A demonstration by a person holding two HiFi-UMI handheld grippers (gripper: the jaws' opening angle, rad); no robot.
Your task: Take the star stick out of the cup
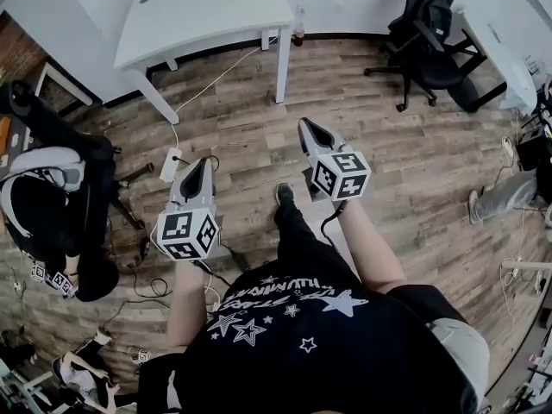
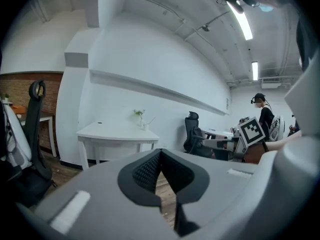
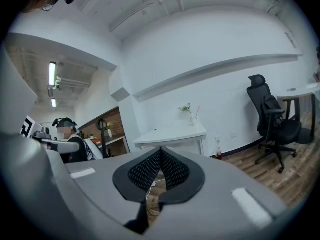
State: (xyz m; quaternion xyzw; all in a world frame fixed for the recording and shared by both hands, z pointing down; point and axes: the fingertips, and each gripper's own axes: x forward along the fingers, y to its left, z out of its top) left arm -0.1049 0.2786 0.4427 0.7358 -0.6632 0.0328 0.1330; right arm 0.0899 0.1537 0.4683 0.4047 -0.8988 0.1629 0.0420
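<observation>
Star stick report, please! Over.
Left gripper shut, right gripper shut, both empty. Cup on white table, far off, untouched. Cable across floor.

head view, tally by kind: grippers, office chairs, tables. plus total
Grippers: 2 (left gripper, right gripper; both shut, empty)
Office chairs: 2 (left chair, right chair)
Tables: 2 (middle table, right table)
Total: 6
</observation>
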